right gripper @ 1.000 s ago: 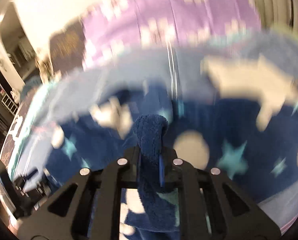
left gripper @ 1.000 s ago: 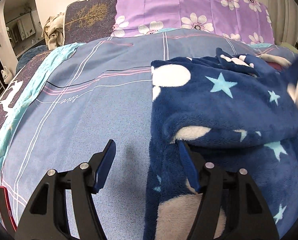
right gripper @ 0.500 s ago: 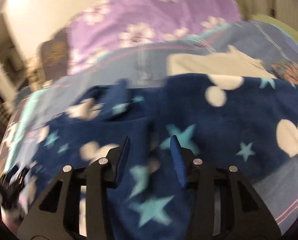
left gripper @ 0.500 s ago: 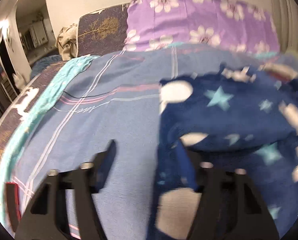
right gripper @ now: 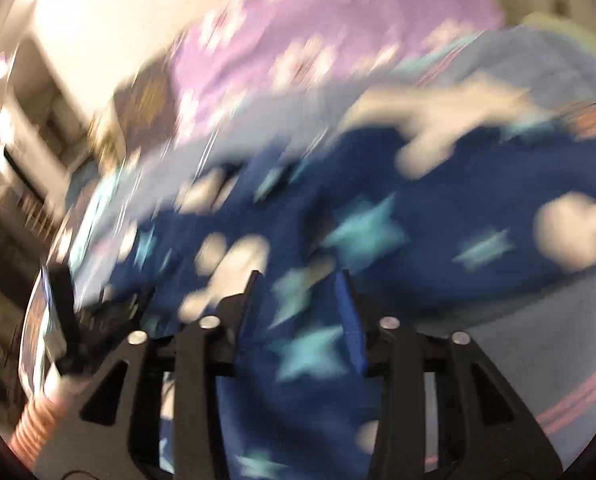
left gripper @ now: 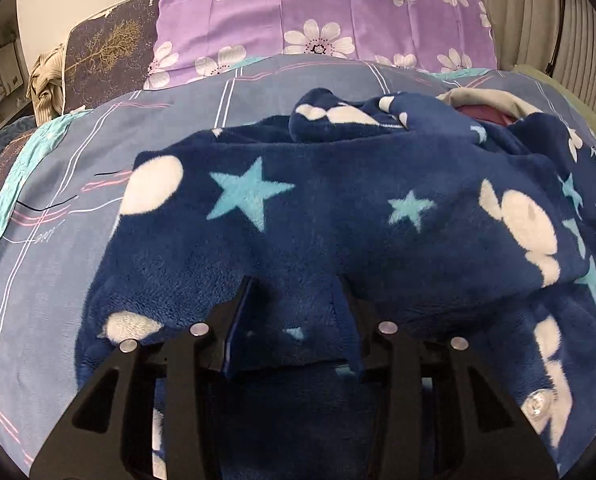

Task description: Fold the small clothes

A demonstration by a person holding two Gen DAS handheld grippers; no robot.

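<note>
the blue fleece garment [left gripper: 337,220], navy with stars and pale blobs, lies spread on the bed [left gripper: 50,280] over the striped blue cover, its far part bunched toward the purple flowered pillow [left gripper: 321,16]. it looks thick, soft and floppy, light enough to lift by one edge but prone to sag and drag (plush pile should grip well, not slip). the sensible hold is a hem or a folded edge, such as the edge just in front of the left tongs [left gripper: 296,304], pinching both layers together.

the left tongs stand apart over the garment, clamped on nothing. the right tongs [right gripper: 298,300] are apart too, above the fleece; that view is smeared by motion.

against a second ago: the right tongs then pinched a roll of fleece and now hold none, and the left tongs, then straddling the garment's left edge with one finger on bare cover, now sit wholly over it.
</note>
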